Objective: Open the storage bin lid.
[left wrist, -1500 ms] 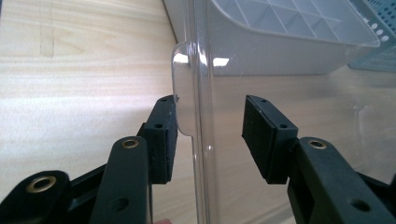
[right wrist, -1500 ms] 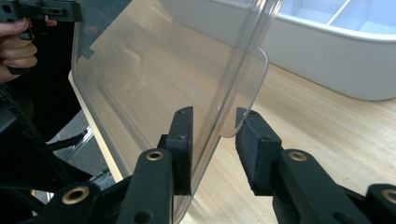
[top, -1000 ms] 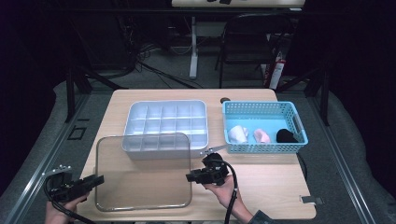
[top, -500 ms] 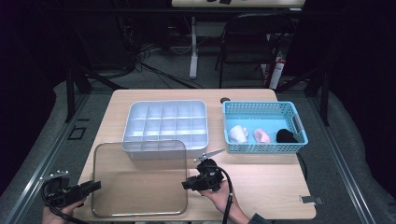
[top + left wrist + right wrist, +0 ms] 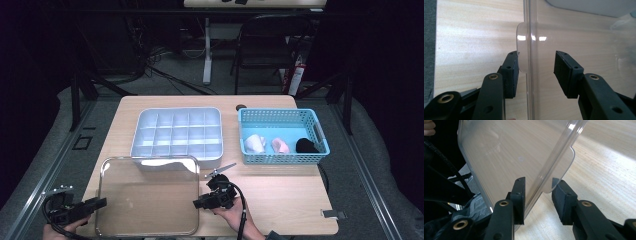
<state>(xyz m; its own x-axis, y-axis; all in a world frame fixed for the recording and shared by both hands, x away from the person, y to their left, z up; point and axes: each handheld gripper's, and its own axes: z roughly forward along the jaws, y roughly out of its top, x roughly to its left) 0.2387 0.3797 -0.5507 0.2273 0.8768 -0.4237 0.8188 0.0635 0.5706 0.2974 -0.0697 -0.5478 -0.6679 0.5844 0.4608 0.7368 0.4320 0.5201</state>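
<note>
— Where was the clear lid (image 5: 148, 196) when you paused?

— Lower left of the frame, flat on the desk (image 5: 280, 200), just below the compartment tray (image 5: 177, 132), long axis running left to right between your hands.

— And the grippers?

— Your left gripper (image 5: 536, 67) straddled its left tab, jaws apart, not pinching. Your right gripper (image 5: 537, 195) had just been opening around the right tab, forearm low.

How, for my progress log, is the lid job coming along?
Done: the clear lid is off the compartment tray and lies in front of it. In hand: the left gripper and right gripper straddle its end tabs without clamping; the right jaws have just been opening. Left: probably withdrawing both grippers; the blue basket contents look untouched.
</note>
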